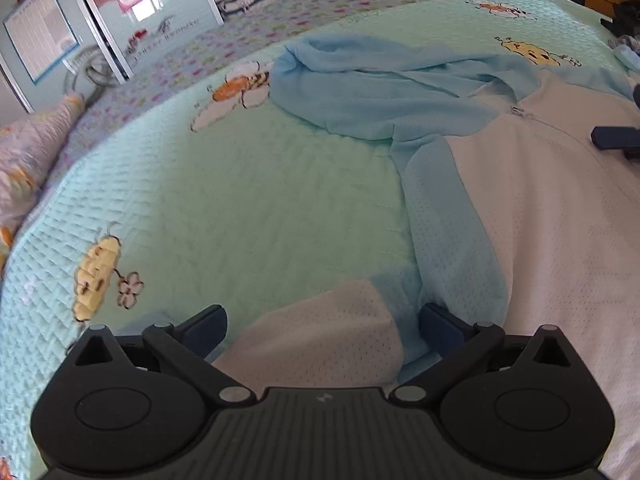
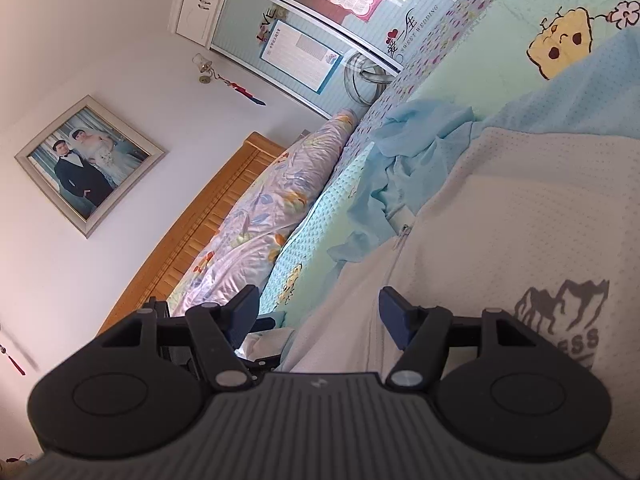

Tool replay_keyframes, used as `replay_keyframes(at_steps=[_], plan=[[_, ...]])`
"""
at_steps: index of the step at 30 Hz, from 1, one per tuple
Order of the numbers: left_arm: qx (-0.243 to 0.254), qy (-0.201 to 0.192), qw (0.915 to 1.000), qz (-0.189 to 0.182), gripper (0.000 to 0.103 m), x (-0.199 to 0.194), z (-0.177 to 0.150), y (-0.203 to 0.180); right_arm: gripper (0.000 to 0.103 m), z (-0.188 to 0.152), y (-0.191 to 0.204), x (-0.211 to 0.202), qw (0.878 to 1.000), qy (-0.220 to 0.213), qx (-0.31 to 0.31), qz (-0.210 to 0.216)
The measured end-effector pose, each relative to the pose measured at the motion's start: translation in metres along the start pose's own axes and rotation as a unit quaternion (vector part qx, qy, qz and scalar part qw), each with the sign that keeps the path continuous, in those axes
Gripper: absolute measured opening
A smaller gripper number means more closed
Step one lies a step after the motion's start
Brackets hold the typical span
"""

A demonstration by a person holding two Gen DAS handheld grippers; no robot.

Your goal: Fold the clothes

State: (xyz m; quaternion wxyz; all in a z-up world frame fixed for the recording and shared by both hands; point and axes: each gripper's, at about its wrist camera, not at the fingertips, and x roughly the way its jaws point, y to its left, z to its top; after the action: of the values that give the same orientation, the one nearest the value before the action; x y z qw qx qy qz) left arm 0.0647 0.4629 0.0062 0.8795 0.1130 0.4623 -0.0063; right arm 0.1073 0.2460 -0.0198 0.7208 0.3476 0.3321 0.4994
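Note:
A white jacket [image 1: 540,208] with light-blue sleeves and a hood [image 1: 360,92] lies front-up on the green quilt [image 1: 240,200]. One blue sleeve [image 1: 452,220] runs down toward my left gripper [image 1: 324,328]. That gripper is open, and the sleeve's white cuff [image 1: 328,344] lies between its spread fingers without being pinched. My right gripper [image 2: 320,312] is open too, held low over the jacket [image 2: 500,232] front beside the zipper [image 2: 404,232]. Its dark-blue fingertip [image 1: 616,138] shows at the right edge of the left wrist view. A grey mountain logo [image 2: 560,312] marks the chest.
A rolled floral duvet [image 2: 260,216] lies along the wooden headboard [image 2: 192,216]. A framed photo [image 2: 88,164] hangs on the wall. Wardrobe sliding doors [image 1: 100,32] stand beyond the bed. The quilt [image 2: 480,52] carries cartoon prints.

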Motion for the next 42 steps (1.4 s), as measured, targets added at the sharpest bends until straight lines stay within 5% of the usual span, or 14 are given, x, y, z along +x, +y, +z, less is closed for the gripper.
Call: replay_keyframes(at_steps=[5,8,10,12,14,16,21,27,32,35,39,42], plan=[[-0.051,0.05,0.9944,-0.078,0.102,0.018,0.009,0.027,0.068,0.001,-0.003,-0.001,1.0,0.002,0.005,-0.001],[-0.051,0.059,0.9939,-0.079,0.097,0.018,0.012,0.024,0.068,0.001,-0.004,-0.001,1.0,0.003,0.006,-0.001],[-0.031,0.044,0.9963,-0.066,0.079,0.007,0.013,0.011,0.068,0.001,-0.004,0.0,1.0,0.004,0.005,-0.001],[-0.001,0.025,0.9986,-0.046,0.037,-0.006,0.011,-0.007,0.068,0.001,-0.005,-0.001,1.0,0.004,0.006,-0.001],[0.034,0.017,0.9988,-0.032,0.009,-0.012,0.006,-0.026,0.068,0.002,-0.006,-0.002,1.0,0.004,0.006,-0.001],[0.047,0.016,0.9985,-0.024,0.005,-0.012,0.006,-0.033,0.068,0.001,-0.005,-0.002,1.0,0.004,0.006,-0.001],[0.026,0.012,0.9993,-0.023,0.005,-0.016,0.008,-0.027,0.068,0.001,-0.006,-0.003,1.0,0.003,0.007,0.0],[-0.04,-0.031,0.9948,0.089,0.004,-0.032,0.01,0.004,0.068,0.0,-0.007,-0.002,1.0,0.003,0.007,0.0],[-0.107,0.01,0.9874,0.117,0.006,-0.02,0.004,0.041,0.068,0.0,-0.008,-0.002,1.0,0.005,0.005,0.001],[-0.09,0.027,0.9884,0.119,0.02,-0.012,0.002,0.035,0.068,0.0,-0.007,-0.002,1.0,0.006,0.006,0.002],[-0.106,0.014,0.9809,0.163,0.063,-0.016,-0.001,0.042,0.068,0.0,-0.006,-0.003,1.0,0.006,0.007,0.002],[-0.152,-0.007,0.9661,0.208,0.067,-0.031,-0.001,0.057,0.068,-0.001,-0.006,-0.003,1.0,0.006,0.008,0.002]])
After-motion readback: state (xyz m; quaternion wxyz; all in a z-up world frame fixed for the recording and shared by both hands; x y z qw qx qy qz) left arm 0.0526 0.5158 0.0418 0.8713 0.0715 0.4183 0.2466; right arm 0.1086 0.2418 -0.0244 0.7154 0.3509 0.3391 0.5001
